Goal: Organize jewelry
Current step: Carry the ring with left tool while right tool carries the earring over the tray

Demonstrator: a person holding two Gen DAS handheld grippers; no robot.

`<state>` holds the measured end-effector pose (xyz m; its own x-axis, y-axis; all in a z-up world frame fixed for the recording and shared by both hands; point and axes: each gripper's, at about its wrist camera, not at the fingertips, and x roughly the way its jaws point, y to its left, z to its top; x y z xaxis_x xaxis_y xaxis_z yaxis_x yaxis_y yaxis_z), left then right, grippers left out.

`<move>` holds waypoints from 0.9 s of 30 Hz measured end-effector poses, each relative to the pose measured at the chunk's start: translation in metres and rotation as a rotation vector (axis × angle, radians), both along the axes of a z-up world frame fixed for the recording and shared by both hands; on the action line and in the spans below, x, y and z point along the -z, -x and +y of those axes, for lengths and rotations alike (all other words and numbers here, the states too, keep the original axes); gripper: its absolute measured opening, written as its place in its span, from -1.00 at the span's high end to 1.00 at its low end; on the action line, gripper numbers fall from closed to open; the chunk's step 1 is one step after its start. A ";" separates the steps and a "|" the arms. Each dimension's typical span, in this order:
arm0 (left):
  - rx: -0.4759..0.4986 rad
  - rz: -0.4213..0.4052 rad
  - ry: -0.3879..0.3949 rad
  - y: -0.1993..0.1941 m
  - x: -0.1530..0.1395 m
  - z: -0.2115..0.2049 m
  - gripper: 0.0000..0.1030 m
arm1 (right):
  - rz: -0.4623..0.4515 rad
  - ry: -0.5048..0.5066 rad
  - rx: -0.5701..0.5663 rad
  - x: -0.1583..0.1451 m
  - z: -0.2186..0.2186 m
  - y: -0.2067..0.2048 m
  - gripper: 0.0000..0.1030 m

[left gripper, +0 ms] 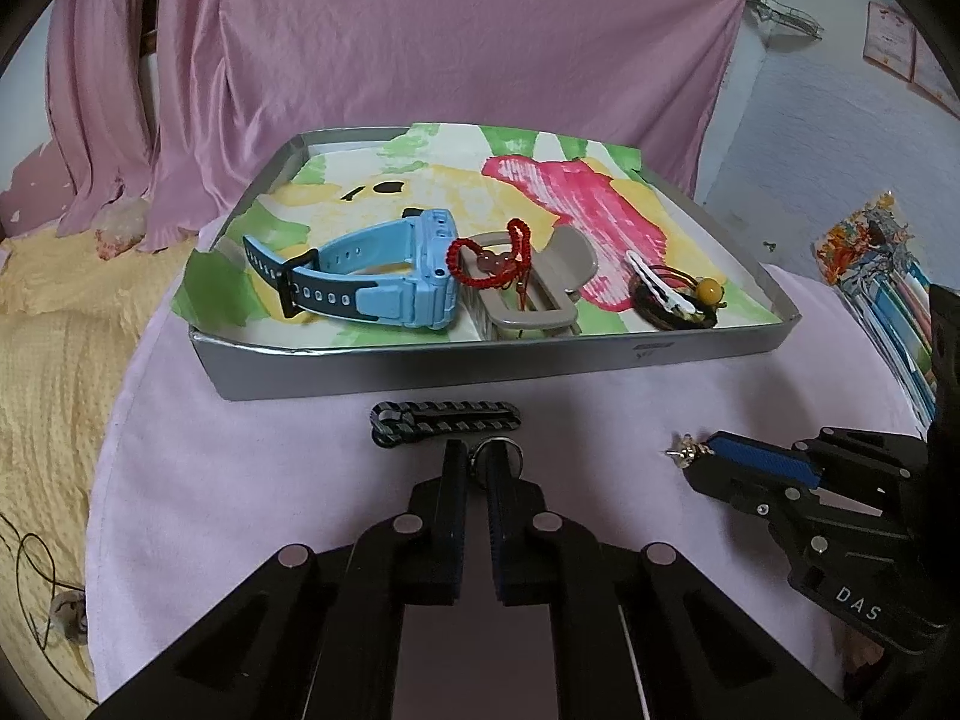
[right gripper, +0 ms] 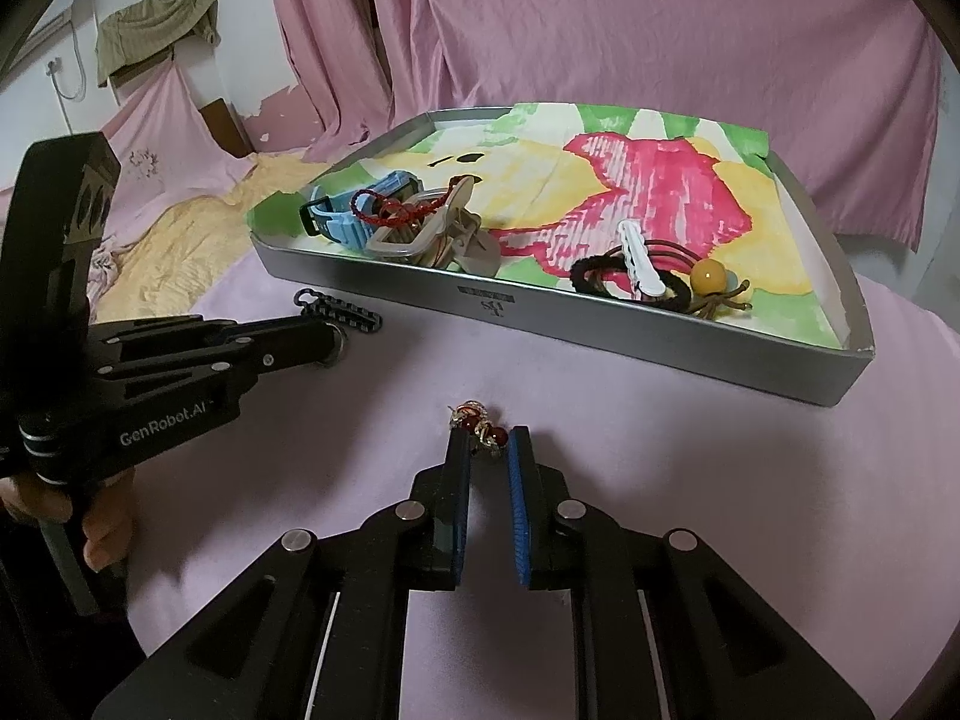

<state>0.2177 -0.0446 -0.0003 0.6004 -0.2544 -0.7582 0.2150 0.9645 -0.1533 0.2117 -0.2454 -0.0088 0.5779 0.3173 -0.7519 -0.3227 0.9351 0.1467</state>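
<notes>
A black braided keychain (left gripper: 444,417) lies on the pink cloth just in front of the grey tray (left gripper: 480,363). My left gripper (left gripper: 477,456) is shut on its metal ring (left gripper: 507,456); the right wrist view shows the left gripper (right gripper: 333,339) side-on, the ring at its tip. My right gripper (right gripper: 489,441) is closed on a small gold ornament with red beads (right gripper: 480,423), which sticks out past the fingertips. The tray holds a blue watch (left gripper: 384,282), a red cord bracelet (left gripper: 492,264), a beige hair claw (left gripper: 534,300) and hair ties with a white clip (left gripper: 672,294).
The tray is lined with a painted paper sheet (right gripper: 660,180). A stack of colourful booklets (left gripper: 882,276) lies at the right edge of the cloth. A yellow blanket (left gripper: 54,330) spreads to the left. A hand (right gripper: 102,516) grips the left gripper's handle.
</notes>
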 end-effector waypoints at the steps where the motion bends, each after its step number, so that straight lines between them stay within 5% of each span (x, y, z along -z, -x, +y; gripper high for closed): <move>1: 0.004 0.000 0.001 0.001 0.000 0.000 0.87 | -0.002 -0.005 0.001 0.000 -0.001 0.000 0.81; 15: 0.033 -0.024 0.042 0.016 -0.005 -0.003 0.89 | -0.053 -0.036 0.025 -0.007 -0.012 0.016 0.81; 27: 0.013 -0.140 0.125 0.000 -0.043 -0.012 0.89 | -0.172 -0.074 0.110 -0.040 -0.040 0.004 0.81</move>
<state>0.2172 -0.0562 0.0424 0.6940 -0.3497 -0.6293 0.2549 0.9368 -0.2395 0.2079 -0.2859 0.0315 0.7300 0.2957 -0.6161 -0.2456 0.9548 0.1673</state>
